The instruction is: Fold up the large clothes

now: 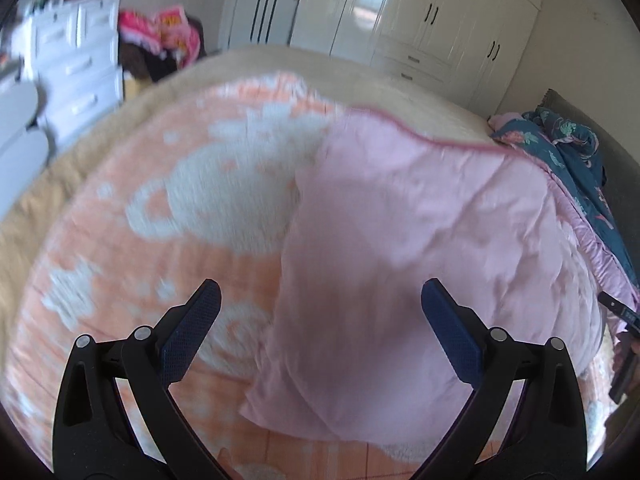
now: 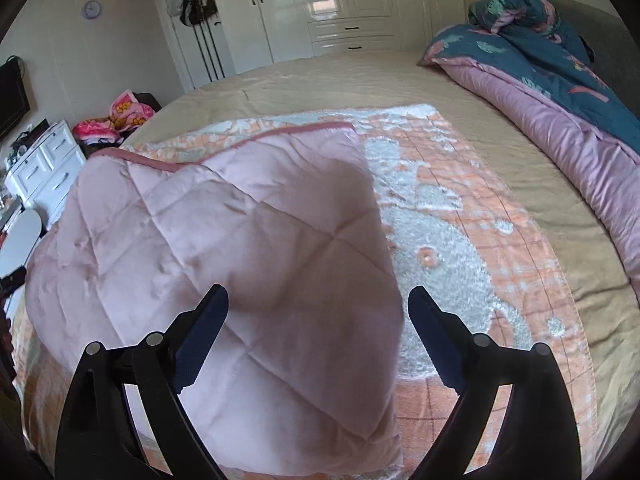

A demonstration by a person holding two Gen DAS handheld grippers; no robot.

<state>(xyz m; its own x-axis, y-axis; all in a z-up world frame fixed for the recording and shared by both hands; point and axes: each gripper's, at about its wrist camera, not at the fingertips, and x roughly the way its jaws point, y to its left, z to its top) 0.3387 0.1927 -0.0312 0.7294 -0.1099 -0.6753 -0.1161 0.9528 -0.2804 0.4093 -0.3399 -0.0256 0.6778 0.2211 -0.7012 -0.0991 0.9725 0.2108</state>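
Two layers are covering the beige-sheeted bed (image 2: 460, 92): an orange-and-white fleecy blanket (image 2: 460, 248) is lying flat, and a pale pink quilted cover (image 2: 224, 240), folded over, is resting on top of it. Left tool (image 1: 320, 296) is hovering wide over the pink cover, gripping nothing. Right tool (image 2: 318, 300) is likewise standing wide above the cover's edge, empty.

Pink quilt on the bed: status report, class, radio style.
Left gripper open, right gripper open, both empty. Pink quilt folded over on orange blanket. Nothing in the way.
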